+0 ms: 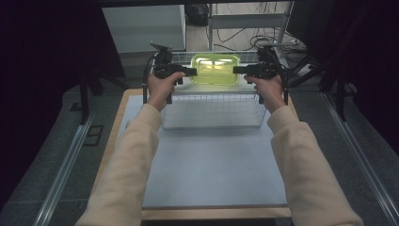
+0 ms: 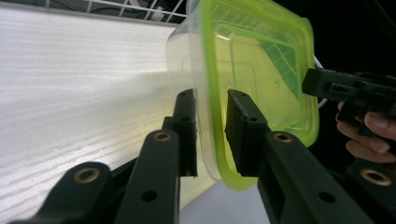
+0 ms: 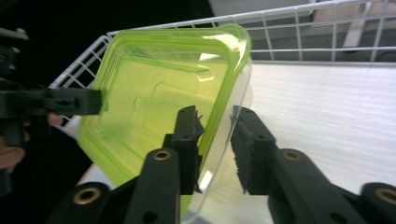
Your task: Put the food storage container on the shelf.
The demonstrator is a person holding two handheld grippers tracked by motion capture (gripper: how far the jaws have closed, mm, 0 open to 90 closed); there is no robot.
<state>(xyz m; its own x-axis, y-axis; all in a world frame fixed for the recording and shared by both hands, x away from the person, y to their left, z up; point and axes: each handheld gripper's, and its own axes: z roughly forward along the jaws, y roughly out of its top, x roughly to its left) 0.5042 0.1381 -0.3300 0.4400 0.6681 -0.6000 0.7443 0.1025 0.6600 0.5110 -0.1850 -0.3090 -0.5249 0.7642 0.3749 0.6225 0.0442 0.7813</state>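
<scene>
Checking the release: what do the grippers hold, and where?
Nothing, it seems: the left gripper and right gripper straddle opposite rims of the green-lidded container, pads apart from it.

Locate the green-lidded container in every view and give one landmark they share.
High view: the container sits top centre, over the wire basket, between the left gripper and the right gripper.
Left gripper view: upper centre-right, edge on, its rim between the jaws.
Right gripper view: left of centre, its rim between the jaws.
Shared landmark: the white wire basket.
</scene>
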